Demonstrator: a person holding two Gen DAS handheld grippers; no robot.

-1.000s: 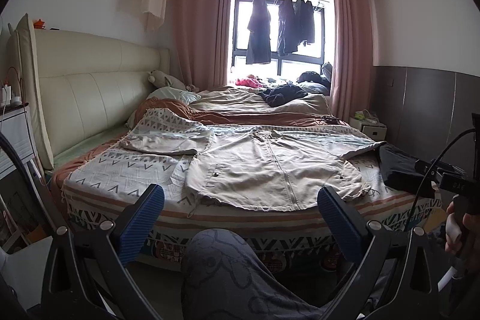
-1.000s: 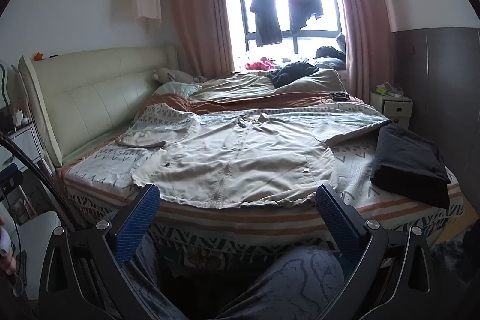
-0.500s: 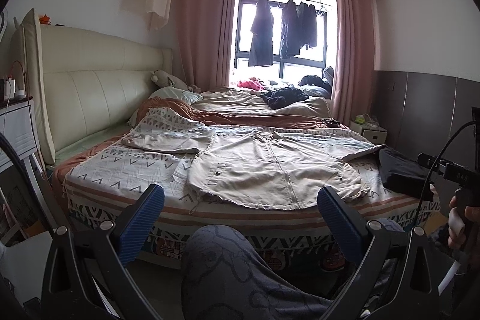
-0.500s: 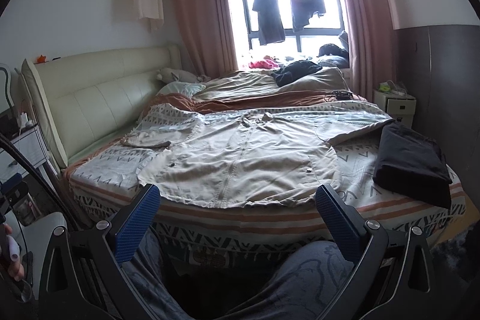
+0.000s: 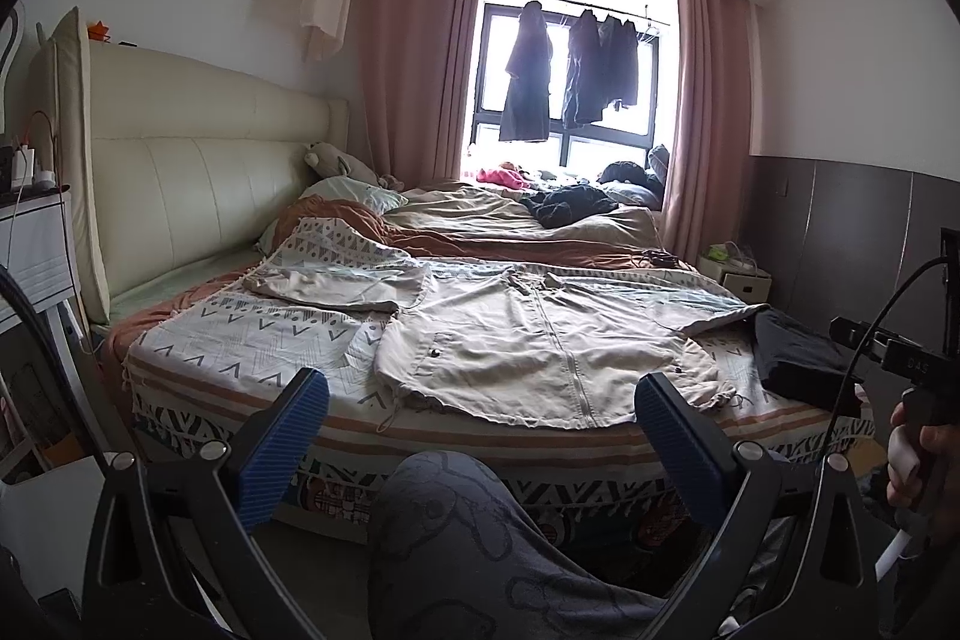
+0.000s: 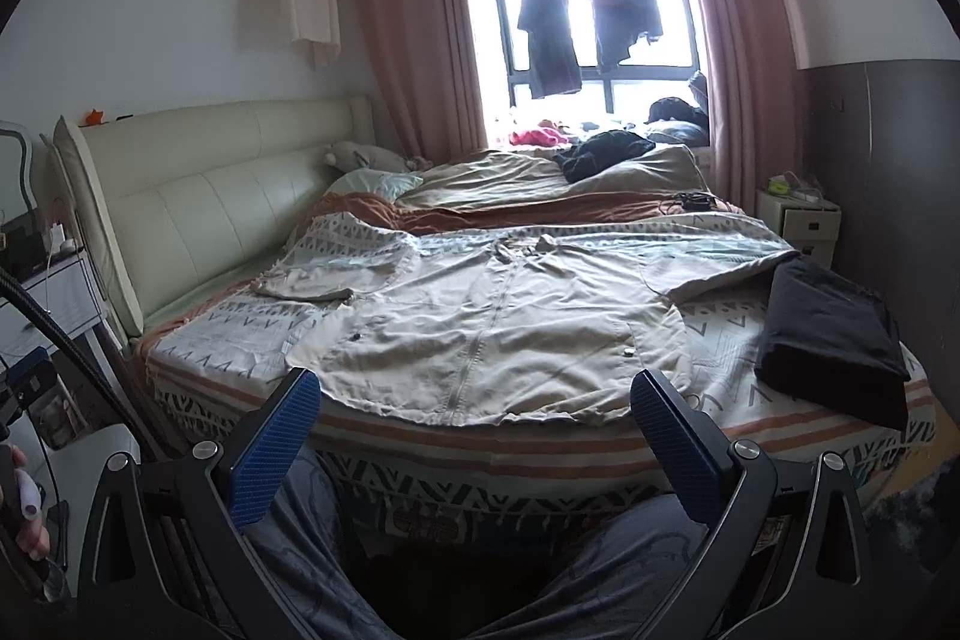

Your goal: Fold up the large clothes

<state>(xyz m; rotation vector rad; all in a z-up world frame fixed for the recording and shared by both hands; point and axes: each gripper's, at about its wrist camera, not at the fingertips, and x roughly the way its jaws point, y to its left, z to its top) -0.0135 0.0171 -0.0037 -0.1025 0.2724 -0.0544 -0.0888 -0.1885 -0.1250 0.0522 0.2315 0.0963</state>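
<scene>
A large beige zip-front jacket [image 5: 540, 352] [image 6: 480, 322] lies spread flat, front up, on the patterned bedspread [image 5: 240, 334], its sleeves stretched to both sides. My left gripper [image 5: 480, 442] hangs open in front of the bed's near edge, short of the jacket's hem, with nothing between its blue pads [image 5: 282, 448]. My right gripper [image 6: 474, 436] is also open and empty, just before the hem. A person's knees in grey patterned trousers [image 5: 480, 532] [image 6: 600, 550] sit below both grippers.
A folded black garment [image 6: 834, 334] [image 5: 798, 358] lies on the bed's right side. A cream headboard [image 5: 198, 196] stands at the left, a white nightstand [image 6: 804, 220] at the far right, rumpled bedding and dark clothes [image 6: 600, 154] by the window.
Both views have tilted and risen slightly, so the bed sits a bit lower in frame. The jacket has not moved and both grippers stay open.
</scene>
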